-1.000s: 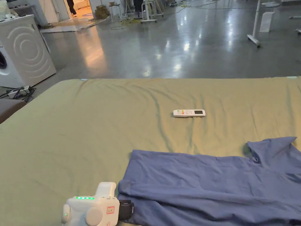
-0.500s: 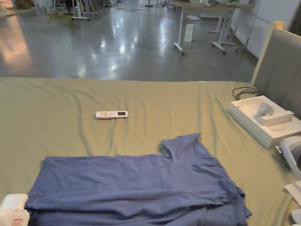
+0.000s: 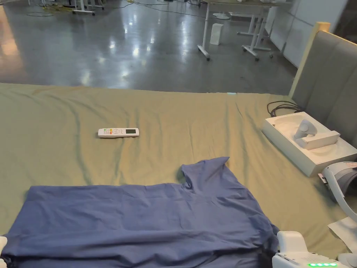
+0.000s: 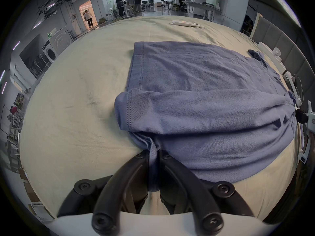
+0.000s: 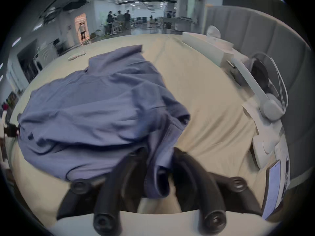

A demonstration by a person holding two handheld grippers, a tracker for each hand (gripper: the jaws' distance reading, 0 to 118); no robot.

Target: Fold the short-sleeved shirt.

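A blue short-sleeved shirt (image 3: 139,216) lies lengthwise on the olive bed sheet (image 3: 174,115), its near long edge folded over itself. One sleeve (image 3: 205,171) sticks out toward the far side. In the left gripper view my left gripper (image 4: 154,154) is shut on a pinch of the shirt (image 4: 204,103) at its hem end. My right gripper (image 5: 160,156) holds bunched cloth of the shirt (image 5: 85,112) between both jaws at the collar end. Its white body (image 3: 296,251) with green lights sits at the shirt's near right corner.
A white remote control (image 3: 118,132) lies on the sheet beyond the shirt. A white box (image 3: 279,138) with a controller in it, a white headset (image 3: 343,185) and a phone (image 5: 272,188) lie at the right, by the grey headboard (image 3: 331,76). People stand far off.
The head camera has swung to the right, so the shirt's collar end and the right gripper's body have come into sight. The shirt itself lies much as before.
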